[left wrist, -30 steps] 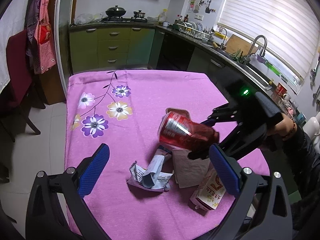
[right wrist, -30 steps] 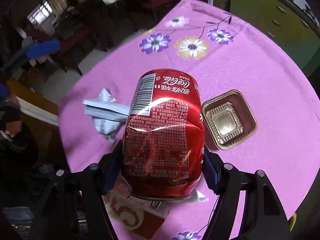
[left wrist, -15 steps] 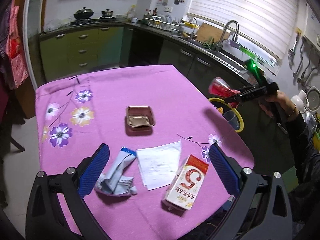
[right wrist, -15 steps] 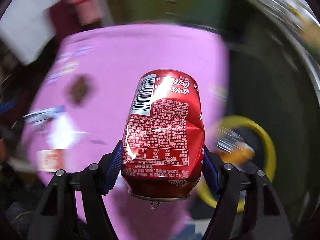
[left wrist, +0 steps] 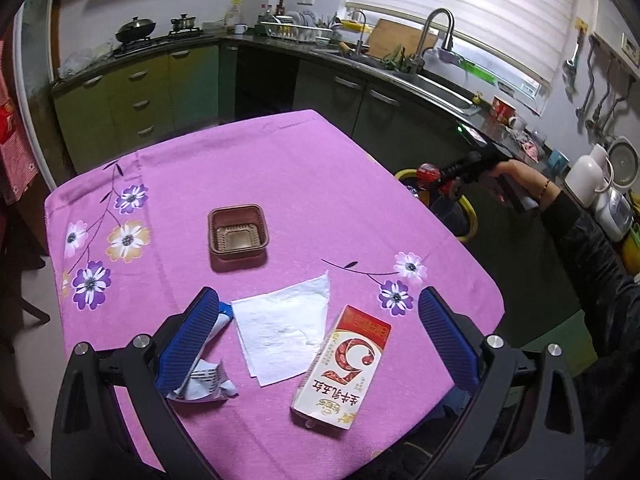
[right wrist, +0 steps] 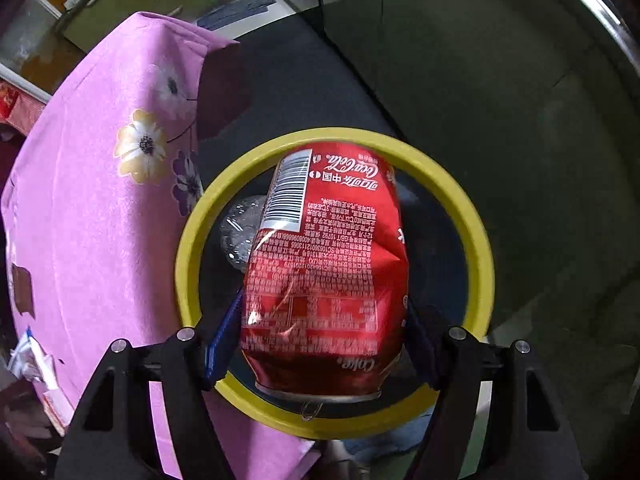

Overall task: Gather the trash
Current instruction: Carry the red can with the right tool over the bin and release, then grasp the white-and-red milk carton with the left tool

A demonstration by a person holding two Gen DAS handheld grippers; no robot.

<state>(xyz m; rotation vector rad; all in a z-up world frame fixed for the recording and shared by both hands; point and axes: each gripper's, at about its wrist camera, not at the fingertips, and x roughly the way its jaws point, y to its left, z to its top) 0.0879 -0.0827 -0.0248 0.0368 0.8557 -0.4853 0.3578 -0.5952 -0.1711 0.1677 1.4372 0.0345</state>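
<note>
The right gripper was clamped on a dented red aluminium cola can, its blue-padded fingers pressed against the can's two sides; the can hung directly above the mouth of a round bin with a yellow rim, filling the middle of the right wrist view, pull-tab end towards the camera; inside the bin, at about 9 o'clock from the can, a crumpled clear plastic bottle showed against the dark liner; the pink flowered tablecloth draped down beside the bin at its 9 o'clock side. From the left wrist view the same can appeared small at 3 o'clock of the table, held in the right gripper over the yellow rim, off the table's edge. The left gripper hovered with its jaws spread wide and nothing between them, above the near part of the tablecloth; under it lay a flat white paper napkin, with a red-and-white drink carton lying on its side at the napkin's 4 o'clock, touching its edge, and a crumpled blue-and-white wrapper at its 8 o'clock, partly hidden behind the left finger; a brown square plastic tray sat apart at the napkin's 11 o'clock, near the table's centre.
</note>
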